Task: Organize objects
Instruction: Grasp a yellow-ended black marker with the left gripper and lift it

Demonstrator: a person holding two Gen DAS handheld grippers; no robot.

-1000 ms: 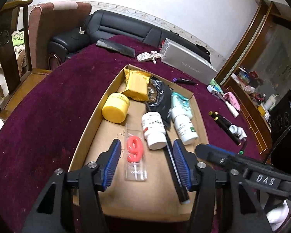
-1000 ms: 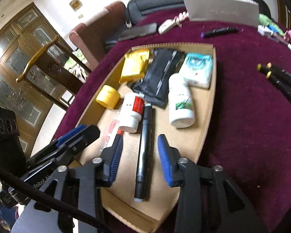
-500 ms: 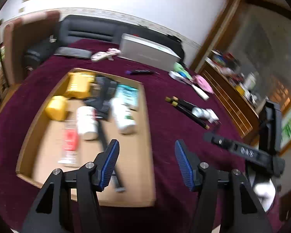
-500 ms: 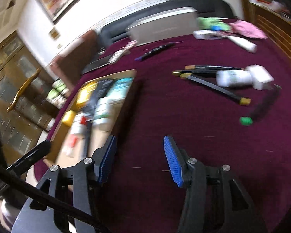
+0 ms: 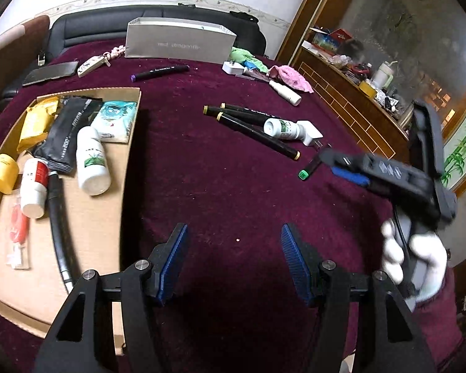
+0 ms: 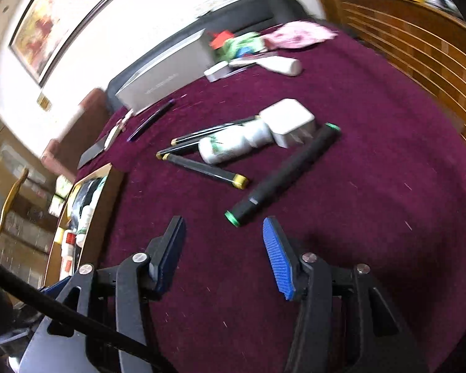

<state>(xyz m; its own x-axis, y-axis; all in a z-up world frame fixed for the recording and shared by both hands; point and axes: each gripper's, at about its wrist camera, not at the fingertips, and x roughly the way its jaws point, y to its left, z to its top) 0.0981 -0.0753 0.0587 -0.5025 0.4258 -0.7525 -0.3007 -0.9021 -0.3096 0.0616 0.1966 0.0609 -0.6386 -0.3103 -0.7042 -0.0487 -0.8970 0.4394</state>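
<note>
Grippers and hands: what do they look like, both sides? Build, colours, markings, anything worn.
Both grippers, left and right, have black angular frames, silver pivot bolts and ribbed blue pads. The right one's body bears pale lettering, blurred; a white glove and maroon sleeve hold it. A black cable crosses the right view.

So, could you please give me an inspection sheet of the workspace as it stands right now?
Surface: table under a maroon cloth.
Job's things: cardboard tray holding white bottles, packets, a yellow jar and a black marker; loose on the cloth are a green-capped marker, yellow-capped markers, a small white bottle and a white plug adapter.
Clutter: grey box, purple-capped marker, phone, pink cloth.
Grippers: left gripper open and empty; right gripper open and empty, its jaws having just been opening, near the green-capped marker.
Cables: one black cable crosses the right wrist view.
Surroundings: black sofa, wooden cabinet.
</note>
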